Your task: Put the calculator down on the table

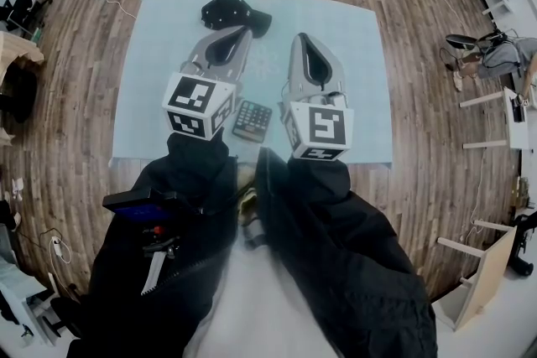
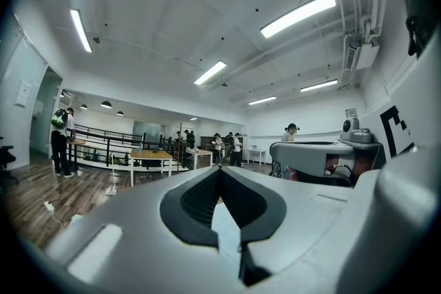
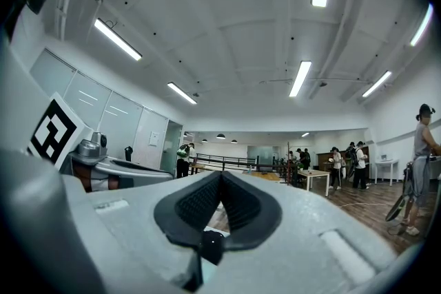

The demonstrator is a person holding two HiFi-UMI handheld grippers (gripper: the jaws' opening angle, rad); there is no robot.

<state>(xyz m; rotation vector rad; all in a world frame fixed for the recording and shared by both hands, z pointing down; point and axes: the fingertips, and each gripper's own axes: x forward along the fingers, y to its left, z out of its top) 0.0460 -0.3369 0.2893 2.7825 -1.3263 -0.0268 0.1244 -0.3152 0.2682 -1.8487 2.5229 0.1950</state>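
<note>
head view, counter (image 1: 159,80): pale blue top on a wood floor (image 1: 75,180); pretty bare
head view, calculator (image 1: 252,120): lying flat on the counter close to the near edge; it shows between the two marker cubes, back behind both sets of jaws; nothing is gripping it
head view, left gripper (image 1: 242,31): held out over the counter from a black sleeve (image 1: 197,172); its tip points at a black lump (image 1: 235,12) by the far edge; can't tell what that lump is or whether they touch
head view, right gripper (image 1: 300,39): alongside the left one, a gap between them; also on a black sleeve
left gripper view, jaws: tips pressed together, only the teardrop hollow between the dark pads; nothing in there, so it's closed and empty
left gripper view, background: people (image 2: 226,147) standing way back by some tables; a black railing (image 2: 110,144); long ceiling lights (image 2: 298,15); the right gripper sits off to the right
right gripper view, jaws: same deal, tips meet, nothing held
right gripper view, background: a person (image 3: 420,162) at the right edge; more people further back; the left gripper shows at the left
</note>
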